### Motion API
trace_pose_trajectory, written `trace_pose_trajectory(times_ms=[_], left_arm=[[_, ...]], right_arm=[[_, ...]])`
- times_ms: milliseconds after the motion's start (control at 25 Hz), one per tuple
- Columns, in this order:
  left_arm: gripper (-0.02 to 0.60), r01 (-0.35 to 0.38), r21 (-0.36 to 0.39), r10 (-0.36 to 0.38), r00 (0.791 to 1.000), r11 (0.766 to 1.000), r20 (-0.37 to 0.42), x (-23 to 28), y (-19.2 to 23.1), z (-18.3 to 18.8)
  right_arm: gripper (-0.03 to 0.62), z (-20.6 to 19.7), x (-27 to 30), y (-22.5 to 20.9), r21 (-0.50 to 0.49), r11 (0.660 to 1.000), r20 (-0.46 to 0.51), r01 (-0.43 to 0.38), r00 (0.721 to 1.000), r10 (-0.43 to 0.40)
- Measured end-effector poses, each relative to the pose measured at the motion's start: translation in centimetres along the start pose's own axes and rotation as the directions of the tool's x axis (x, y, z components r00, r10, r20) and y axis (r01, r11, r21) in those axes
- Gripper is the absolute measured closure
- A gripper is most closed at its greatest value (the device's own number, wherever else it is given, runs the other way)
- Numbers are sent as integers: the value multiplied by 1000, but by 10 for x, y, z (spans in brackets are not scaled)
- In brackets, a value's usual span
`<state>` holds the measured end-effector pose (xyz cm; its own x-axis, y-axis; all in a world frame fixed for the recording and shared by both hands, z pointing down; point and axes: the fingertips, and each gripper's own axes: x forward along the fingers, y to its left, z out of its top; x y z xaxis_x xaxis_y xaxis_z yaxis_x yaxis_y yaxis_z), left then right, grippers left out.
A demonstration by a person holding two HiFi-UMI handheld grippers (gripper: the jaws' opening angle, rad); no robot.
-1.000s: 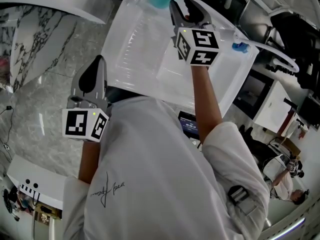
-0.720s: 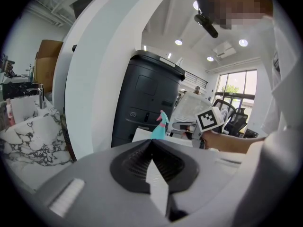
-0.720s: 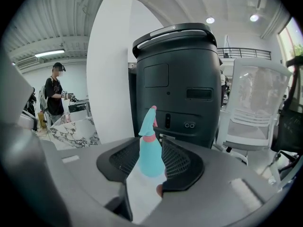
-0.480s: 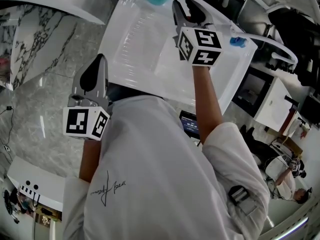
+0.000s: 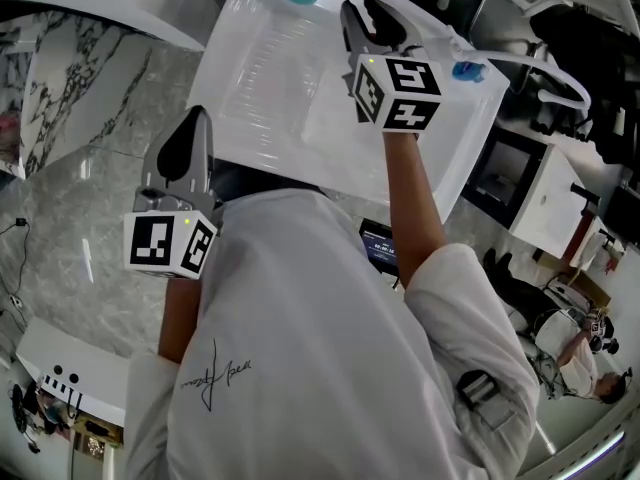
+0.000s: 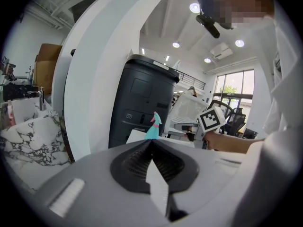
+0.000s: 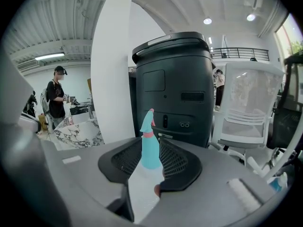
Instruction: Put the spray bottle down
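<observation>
Spray bottle, teal plastic, upright on white table; right gripper spread, just closing, nothing between; left gripper pressed together.

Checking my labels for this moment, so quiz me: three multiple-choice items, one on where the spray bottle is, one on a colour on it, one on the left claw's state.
1. Where does the teal plastic spray bottle stand?
A. on the marble floor
B. on the white table top
C. on top of the dark cabinet

2. What colour is the bottle's collar?
A. pink
B. black
C. yellow

3. How is the left claw?
A. wide open
B. shut on the bottle
C. shut, empty

Answers:
1 B: the bottle stands upright with its base on the white surface.
2 A: a pink ring sits just under the trigger head.
3 C: its jaws meet at the tips with nothing between them.
</observation>
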<state>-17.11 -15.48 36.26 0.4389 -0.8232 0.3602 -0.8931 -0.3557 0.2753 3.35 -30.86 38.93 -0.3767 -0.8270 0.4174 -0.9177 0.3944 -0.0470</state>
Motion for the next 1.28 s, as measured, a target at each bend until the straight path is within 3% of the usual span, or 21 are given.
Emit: trace_pose_trajectory(times_ms=[1280], left_arm=[[575,28,37,-31,996,999,88,-27,-61,-5]], right_arm=[[545,-16,-113,-5,43,999,65,-6,998,3]])
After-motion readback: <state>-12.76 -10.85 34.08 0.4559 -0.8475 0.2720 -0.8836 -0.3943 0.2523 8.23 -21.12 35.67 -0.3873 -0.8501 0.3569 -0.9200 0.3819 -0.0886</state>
